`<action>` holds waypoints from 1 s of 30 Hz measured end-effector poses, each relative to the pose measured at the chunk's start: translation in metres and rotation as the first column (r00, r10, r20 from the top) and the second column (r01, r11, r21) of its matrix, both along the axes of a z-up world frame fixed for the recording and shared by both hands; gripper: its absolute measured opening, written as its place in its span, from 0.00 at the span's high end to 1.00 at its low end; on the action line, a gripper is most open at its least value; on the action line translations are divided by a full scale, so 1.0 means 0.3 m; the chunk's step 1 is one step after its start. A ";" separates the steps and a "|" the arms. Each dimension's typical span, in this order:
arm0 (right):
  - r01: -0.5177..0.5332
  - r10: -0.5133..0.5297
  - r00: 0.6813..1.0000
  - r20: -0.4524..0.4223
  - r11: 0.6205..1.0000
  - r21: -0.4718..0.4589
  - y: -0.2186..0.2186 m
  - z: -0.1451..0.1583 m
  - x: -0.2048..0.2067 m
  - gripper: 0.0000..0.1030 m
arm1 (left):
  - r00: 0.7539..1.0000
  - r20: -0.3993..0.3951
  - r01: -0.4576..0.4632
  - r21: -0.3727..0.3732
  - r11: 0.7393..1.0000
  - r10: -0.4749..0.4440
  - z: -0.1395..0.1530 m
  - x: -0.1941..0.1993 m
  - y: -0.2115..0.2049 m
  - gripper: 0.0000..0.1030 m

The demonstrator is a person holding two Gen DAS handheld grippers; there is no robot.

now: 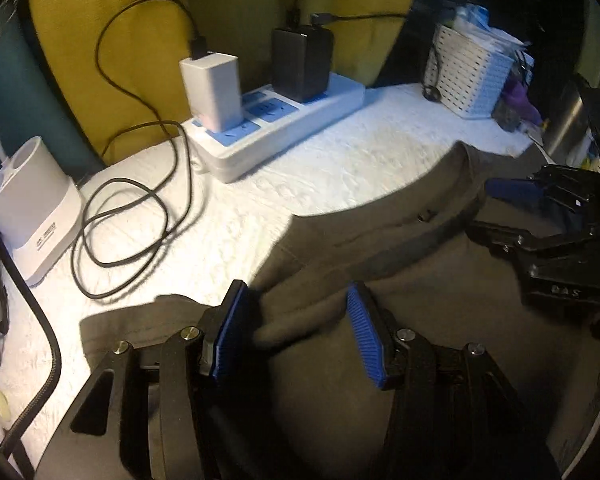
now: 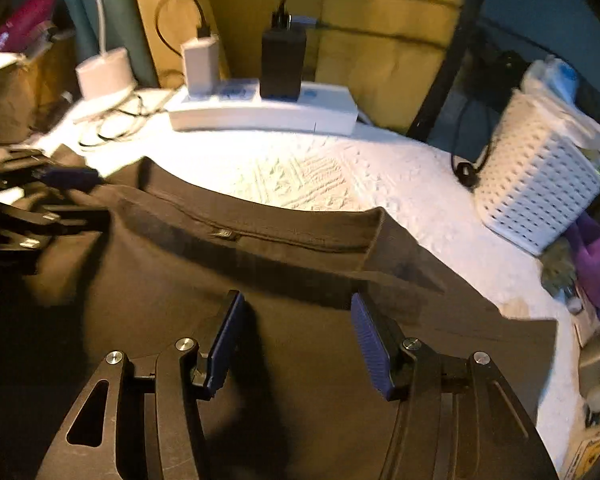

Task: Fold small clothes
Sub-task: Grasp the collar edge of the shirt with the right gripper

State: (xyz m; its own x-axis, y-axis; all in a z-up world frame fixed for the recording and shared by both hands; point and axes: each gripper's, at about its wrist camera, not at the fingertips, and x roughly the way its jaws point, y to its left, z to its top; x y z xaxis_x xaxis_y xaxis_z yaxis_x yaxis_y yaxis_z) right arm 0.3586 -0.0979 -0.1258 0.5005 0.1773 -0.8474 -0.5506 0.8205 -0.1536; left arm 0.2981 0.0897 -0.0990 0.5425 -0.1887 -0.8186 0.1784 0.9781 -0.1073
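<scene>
We see a dark matt cloth garment (image 2: 284, 280) on a white embossed, rough-textured cover (image 2: 340, 176). Gripper pads (image 1: 364, 336) are ribbed blue, probably rubber; linkages matt black with shiny metal pins. Power strip (image 1: 292, 120) is smooth white plastic; basket (image 2: 536, 188) perforated plastic.

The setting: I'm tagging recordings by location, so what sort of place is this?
Probably a home desk or side table, not a lab: a white textured cover under a dark garment, a power strip with chargers plugged in, and a white basket of odds and ends.
</scene>
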 end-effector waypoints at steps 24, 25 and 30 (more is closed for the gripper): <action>-0.259 0.259 0.966 -0.001 0.966 0.008 0.219 -0.013 0.013 0.92 | 0.997 0.046 0.057 0.087 0.995 -0.061 0.025 -0.044 0.059 0.50; -0.249 0.249 0.968 0.002 0.968 0.010 0.220 -0.011 0.018 0.92 | 0.997 0.049 0.058 0.086 0.995 -0.062 0.030 -0.048 0.061 0.50; -0.193 0.193 0.981 0.004 0.981 0.036 0.210 -0.006 0.048 0.93 | 0.998 0.040 0.048 0.088 0.995 -0.052 0.022 -0.049 0.072 0.50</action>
State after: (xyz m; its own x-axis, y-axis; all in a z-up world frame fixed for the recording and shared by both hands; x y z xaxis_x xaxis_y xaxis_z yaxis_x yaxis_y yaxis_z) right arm 0.3730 -0.0348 -0.1275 0.4548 0.3006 -0.8383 -0.6988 0.7040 -0.1267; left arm 0.2834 0.1114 -0.0924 0.5688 -0.1455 -0.8095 0.2297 0.9732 -0.0135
